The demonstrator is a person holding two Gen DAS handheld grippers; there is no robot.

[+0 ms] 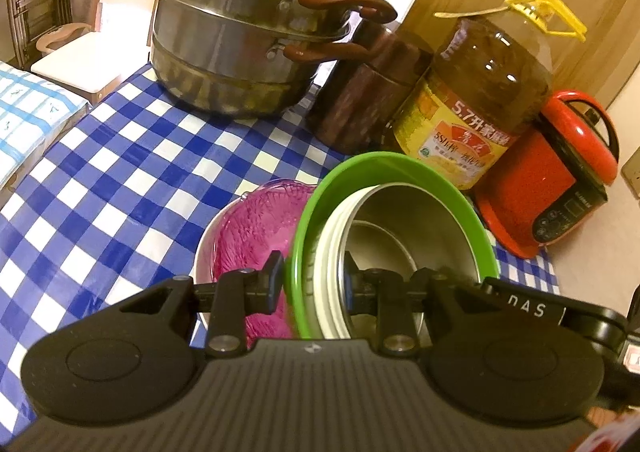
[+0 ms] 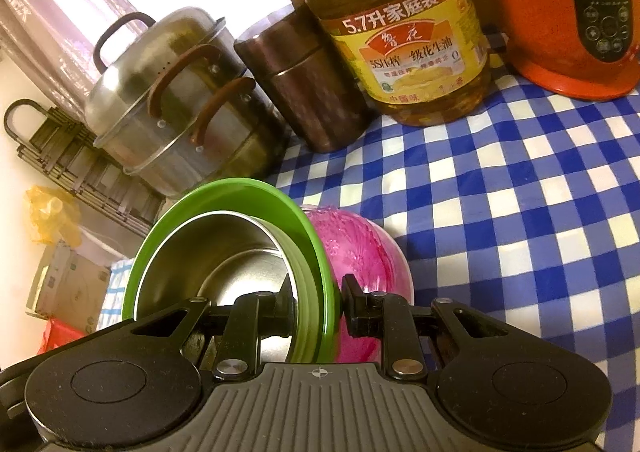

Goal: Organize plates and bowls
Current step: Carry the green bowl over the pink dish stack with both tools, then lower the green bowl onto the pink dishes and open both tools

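We have both grippers, left gripper (image 1: 310, 280) and right gripper (image 2: 316, 306), clamped on the nested green plastic bowl (image 1: 384, 168) at lower centre; the pink glass bowl (image 1: 256, 220) remains unstacked.

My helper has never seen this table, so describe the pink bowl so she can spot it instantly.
Start at the oil jug on the checked cloth. In front of it stands the green bowl. The pink bowl beside it is translucent magenta, unlike anything nearby.

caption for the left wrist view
Left gripper clamps the green bowl rim beside the pink bowl.
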